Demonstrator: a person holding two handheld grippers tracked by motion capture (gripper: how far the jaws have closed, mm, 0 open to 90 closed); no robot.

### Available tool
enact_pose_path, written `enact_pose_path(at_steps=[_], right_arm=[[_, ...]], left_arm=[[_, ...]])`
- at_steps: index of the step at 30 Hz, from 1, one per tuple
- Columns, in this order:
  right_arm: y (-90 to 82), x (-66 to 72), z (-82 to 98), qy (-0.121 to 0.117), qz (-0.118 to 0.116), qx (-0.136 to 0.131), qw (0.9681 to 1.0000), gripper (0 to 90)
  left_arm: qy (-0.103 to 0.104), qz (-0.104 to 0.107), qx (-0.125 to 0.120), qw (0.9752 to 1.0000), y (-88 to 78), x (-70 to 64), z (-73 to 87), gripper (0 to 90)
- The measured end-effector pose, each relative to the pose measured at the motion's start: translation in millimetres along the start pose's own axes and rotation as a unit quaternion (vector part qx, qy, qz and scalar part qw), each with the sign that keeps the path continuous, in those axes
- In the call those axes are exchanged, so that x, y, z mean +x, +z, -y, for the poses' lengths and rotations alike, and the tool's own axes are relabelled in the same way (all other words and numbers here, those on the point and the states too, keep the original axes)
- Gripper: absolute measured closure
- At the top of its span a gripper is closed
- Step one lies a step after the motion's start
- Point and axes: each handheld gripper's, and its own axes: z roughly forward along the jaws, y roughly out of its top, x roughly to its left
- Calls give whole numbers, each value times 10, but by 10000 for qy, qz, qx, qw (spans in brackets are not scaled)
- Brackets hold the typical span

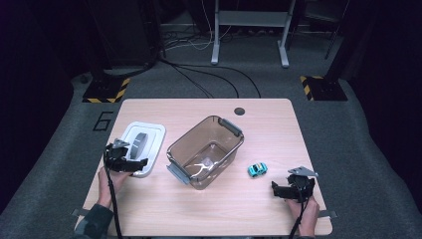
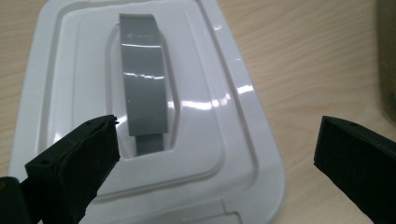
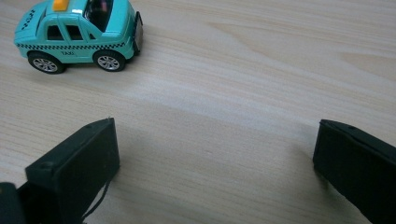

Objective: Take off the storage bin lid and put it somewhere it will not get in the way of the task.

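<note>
A white box lid [image 1: 153, 142] with a grey handle [image 1: 140, 142] lies flat at the table's left. My left gripper [image 1: 133, 160] hovers over the lid's near end. In the left gripper view its jaws stand wide apart above the lid [image 2: 224, 70], the grey handle [image 2: 144, 88] just ahead of them, and nothing is between them [image 2: 217, 144]. A small teal toy taxi [image 1: 257, 170] stands on the wood right of the bin. My right gripper [image 1: 281, 188] rests open near the table's front right, with the taxi [image 3: 79, 32] ahead and to the left of its empty jaws [image 3: 215, 149].
A clear smoky plastic bin [image 1: 199, 127] with grey latches stands open and tilted diagonally at mid-table, between the lid and the taxi. The wooden table [image 1: 268, 124] has a dark cable hole [image 1: 240, 111] near its far edge. Cables and stands cover the floor beyond.
</note>
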Motion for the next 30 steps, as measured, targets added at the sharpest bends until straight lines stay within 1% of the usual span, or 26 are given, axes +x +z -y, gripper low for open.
enact_pose_path(at_steps=[5, 7, 9, 10, 11, 12, 14, 15, 16, 19, 20, 21, 22, 23, 24, 25, 27, 28, 29, 30], right_arm=[[-3, -2, 1, -15, -5, 8, 10000, 0], [-2, -3, -5, -18, -9, 31, 10000, 0], [1, -1, -17, -3, -33, 58, 10000, 0], [3, -6, -25, -51, -55, 93, 9999, 0], [3, -6, -25, -51, -55, 93, 9999, 0], [5, -2, -31, -38, -71, 118, 9999, 0], [6, -8, -42, -58, -105, 168, 9998, 0], [6, -8, -42, -58, -105, 168, 9998, 0], [7, -6, -47, -34, -98, 181, 9998, 0], [8, -1, -61, -6, -95, 245, 9997, 0], [7, -1, -68, -14, -104, 265, 9996, 0], [6, 10, -77, 39, -133, 292, 9995, 0], [0, 32, -92, 122, -169, 351, 9992, 0], [0, 32, -92, 122, -169, 351, 9992, 0], [8, 23, -99, 31, -214, 323, 9992, 0], [4, 43, -113, 113, -245, 361, 9990, 0], [-1, 61, -134, 93, -286, 356, 9989, 0], [-6, 82, -150, 134, -299, 381, 9987, 0], [-8, 104, -175, 136, -324, 391, 9986, 0], [-10, 117, -190, 102, -341, 375, 9987, 0]], left_arm=[[241, 47, -47, 9997, -51, -174, 118, 0], [327, 111, -61, 9994, -55, -258, 176, 0], [444, 159, 0, 9989, -60, -347, 232, 0], [558, 220, 19, 9982, -50, -437, 287, 0], [558, 220, 19, 9982, -50, -437, 287, 0], [664, 271, 55, 9974, -42, -491, 316, 0], [769, 333, 96, 9964, -34, -563, 352, 0], [776, 376, 90, 9962, -24, -610, 374, 0], [832, 415, 115, 9956, -14, -655, 392, 0], [1008, 503, 213, 9934, 22, -783, 451, 0], [1082, 557, 260, 9922, 30, -818, 474, 0], [1078, 552, 216, 9924, 45, -846, 492, 0], [1099, 553, 226, 9921, 56, -872, 509, 0], [1083, 560, 208, 9923, 65, -893, 526, 0], [1088, 566, 217, 9922, 73, -911, 542, 0], [1116, 581, 251, 9917, 81, -918, 552, 0], [1080, 620, 264, 9919, 87, -936, 566, 0], [1064, 557, 207, 9925, 88, -953, 571, 0], [1063, 585, 213, 9924, 88, -955, 571, 0], [1019, 601, 183, 9928, 95, -958, 578, 0]])
